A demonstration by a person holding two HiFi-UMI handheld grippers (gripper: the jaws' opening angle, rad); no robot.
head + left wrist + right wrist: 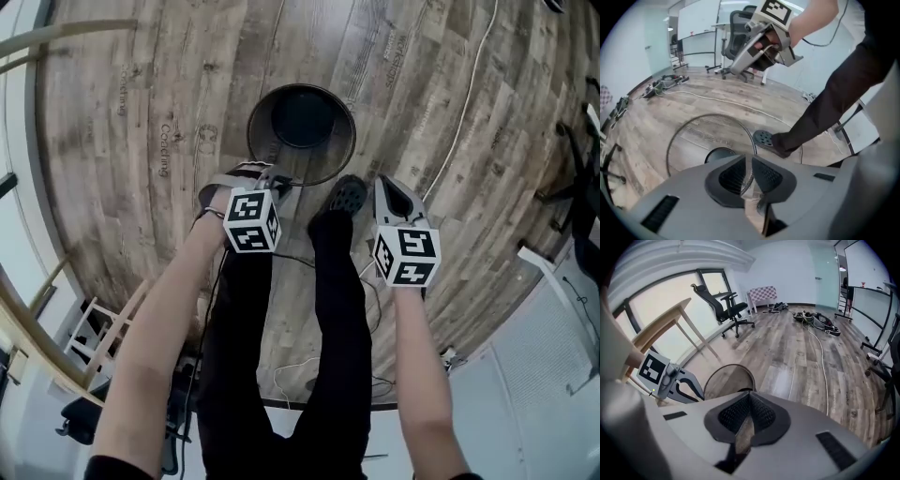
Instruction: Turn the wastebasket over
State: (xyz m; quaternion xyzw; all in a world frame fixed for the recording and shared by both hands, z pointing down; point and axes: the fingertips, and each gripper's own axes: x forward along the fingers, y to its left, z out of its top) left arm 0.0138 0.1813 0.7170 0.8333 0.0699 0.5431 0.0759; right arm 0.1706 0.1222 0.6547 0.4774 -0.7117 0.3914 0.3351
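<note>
The wastebasket [281, 161] is a round dark wire-mesh bin standing upright on the wood floor, mouth up. My left gripper [278, 180] is at its near rim. In the left gripper view the mesh wall [693, 136] runs up between the pads of my left gripper [747, 165], which is shut on it. My right gripper [384, 184] hangs to the right of the bin, above the floor and apart from it. In its own view my right gripper [749, 401] is shut and empty, with the wastebasket [726, 380] and my left gripper [693, 391] below to the left.
The person's black-trousered legs and a perforated shoe [343, 196] stand just right of the bin. A white cable [469, 103] crosses the floor at the right. An office chair [724, 305] and a wooden table [670, 324] stand by the windows.
</note>
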